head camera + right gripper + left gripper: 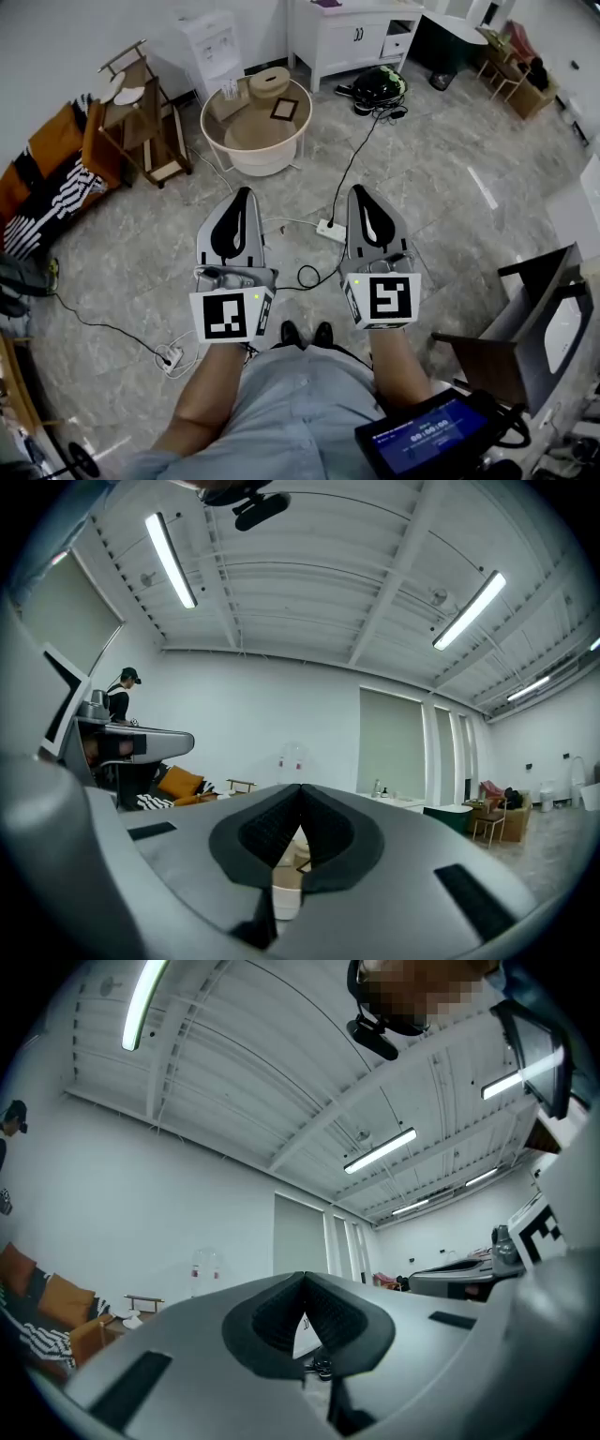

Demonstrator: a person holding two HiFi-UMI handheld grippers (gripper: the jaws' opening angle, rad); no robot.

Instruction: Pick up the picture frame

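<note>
The grey tiled floor [441, 187] is taking up most of the head view. A white cabinet [352, 37] is standing against the far wall, and an orange sofa [47, 178] is sitting at the left edge. A round white table [267, 155] with a raised rim is standing ahead of the person, between the cabinet and a wooden rack [141, 122].

The person is holding both grippers side by side, low over the floor and well short of the table.

- The left gripper [245, 194] is pointing slightly upward. In the left gripper view its fingers [281, 1312] are pressing together at the tips, with nothing sitting between them.
- The right gripper [359, 192] is pointing level toward the table. In the right gripper view its fingers [328, 832] are likewise pressing together at the tips and gripping nothing.

A white power strip [330, 230] is lying on the floor between the two grippers, with black cables running from it.

The picture frame [284, 110], small and dark-edged, is lying on the right part of the table's top, just beside a round wooden piece [269, 82]. It is well apart from both grippers, and neither is touching it.
</note>
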